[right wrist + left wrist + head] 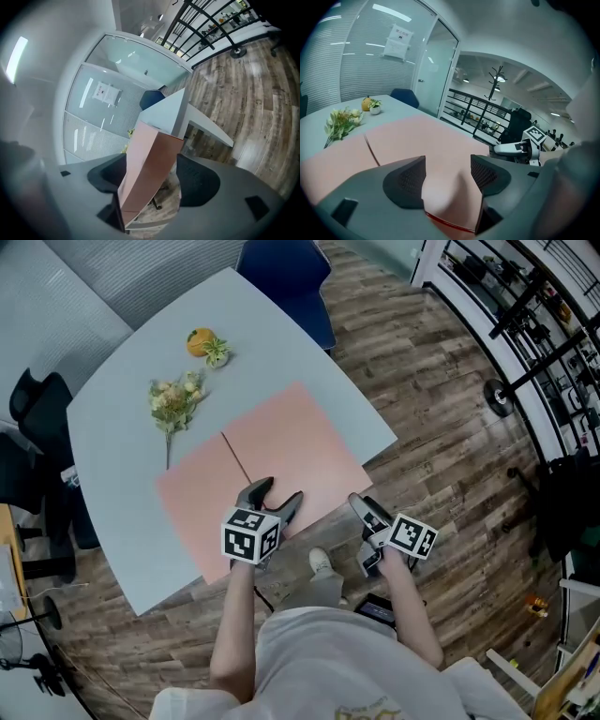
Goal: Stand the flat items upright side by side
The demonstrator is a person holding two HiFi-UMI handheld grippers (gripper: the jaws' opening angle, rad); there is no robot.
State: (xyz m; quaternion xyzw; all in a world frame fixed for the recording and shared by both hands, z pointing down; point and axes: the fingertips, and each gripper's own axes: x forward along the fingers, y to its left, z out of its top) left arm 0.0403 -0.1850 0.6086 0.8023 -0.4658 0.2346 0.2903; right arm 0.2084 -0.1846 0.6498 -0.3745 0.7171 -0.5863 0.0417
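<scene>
Jaws stand wide on both the left gripper point(277, 491) and the right gripper point(364, 507), each straddling an edge of the two pink flat rectangular boards point(291, 437) lying at the pale grey table's point(122, 427) near side. Grasping seems underway; next, closing and tilting upright.

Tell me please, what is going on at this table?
A person works with a hand-held gripper in each hand. The left sheet and the right sheet, both pink, lie flat side by side on the table. The left hand-held gripper and the right hand-held gripper both have open jaws around the right sheet's near edge. Nothing stands upright yet.
</scene>
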